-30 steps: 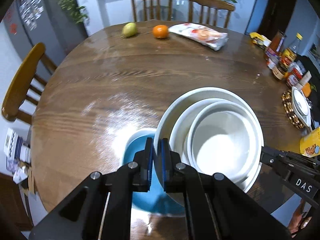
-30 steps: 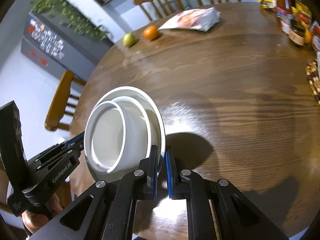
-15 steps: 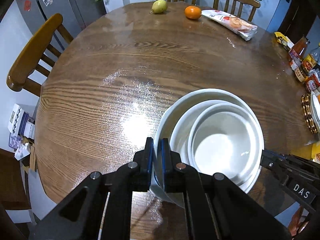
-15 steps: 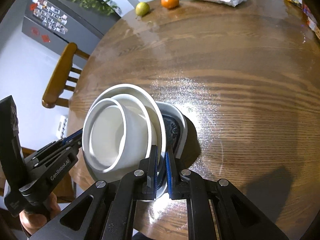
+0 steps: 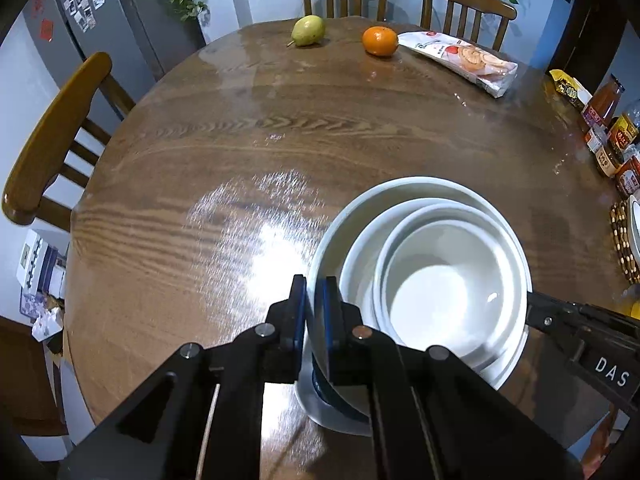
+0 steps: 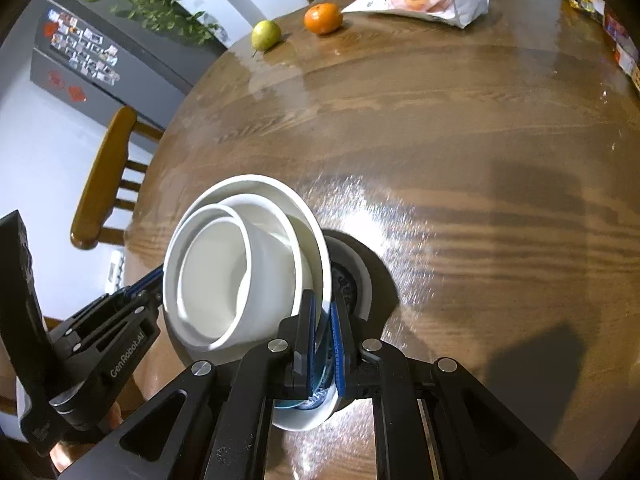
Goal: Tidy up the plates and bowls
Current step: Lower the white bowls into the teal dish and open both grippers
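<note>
Over the near edge of the round wooden worktop (image 5: 280,128), the left wrist view has the left gripper (image 5: 314,312) with jaws clamped on the rim of the large white bowl (image 5: 352,248), two smaller white bowls (image 5: 448,280) nested inside, and a blue-centred plate (image 5: 320,404) just beneath. A pear (image 5: 307,30) and an orange (image 5: 380,41) sit at the far side. In the right wrist view, the right gripper (image 6: 322,332) has its jaws pinched on the stack's opposite rim, above the plate.
</note>
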Demonstrator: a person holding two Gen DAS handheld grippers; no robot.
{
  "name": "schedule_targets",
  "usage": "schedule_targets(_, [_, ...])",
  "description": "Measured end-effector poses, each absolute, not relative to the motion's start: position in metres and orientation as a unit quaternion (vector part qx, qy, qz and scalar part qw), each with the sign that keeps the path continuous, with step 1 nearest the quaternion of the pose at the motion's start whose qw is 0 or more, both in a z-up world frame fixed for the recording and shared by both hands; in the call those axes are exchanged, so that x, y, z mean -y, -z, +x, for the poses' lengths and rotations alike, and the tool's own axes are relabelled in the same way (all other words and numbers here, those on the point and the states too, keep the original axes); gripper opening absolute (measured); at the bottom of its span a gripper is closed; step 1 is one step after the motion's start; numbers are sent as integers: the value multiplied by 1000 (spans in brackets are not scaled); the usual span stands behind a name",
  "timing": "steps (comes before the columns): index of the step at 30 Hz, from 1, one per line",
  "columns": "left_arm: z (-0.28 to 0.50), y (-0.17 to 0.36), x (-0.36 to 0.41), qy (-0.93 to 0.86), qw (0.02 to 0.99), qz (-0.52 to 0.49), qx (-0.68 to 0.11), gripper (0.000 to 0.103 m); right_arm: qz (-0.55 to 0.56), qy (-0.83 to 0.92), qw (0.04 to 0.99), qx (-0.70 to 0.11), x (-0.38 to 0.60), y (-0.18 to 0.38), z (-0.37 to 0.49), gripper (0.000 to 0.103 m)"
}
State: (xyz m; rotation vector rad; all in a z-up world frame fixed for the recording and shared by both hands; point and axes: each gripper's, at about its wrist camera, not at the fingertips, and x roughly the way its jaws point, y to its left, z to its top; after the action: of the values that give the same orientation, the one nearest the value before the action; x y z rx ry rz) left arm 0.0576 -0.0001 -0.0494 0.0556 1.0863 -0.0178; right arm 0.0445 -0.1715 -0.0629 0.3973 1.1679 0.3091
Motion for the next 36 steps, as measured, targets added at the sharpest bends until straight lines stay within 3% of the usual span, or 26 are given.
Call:
schedule_targets(24, [76,51,-4,35,860,9,-509,12,168,-114,824,-529,174,56,63,12])
schedule_targets(33, [70,47,-11,19,868,9,-496,39,154,-95,834,-521,176,52,60,12])
schedule_targets(36, [67,35,-14,8,880,17,-474,46,149,-86,850,-498,181,39,57,21])
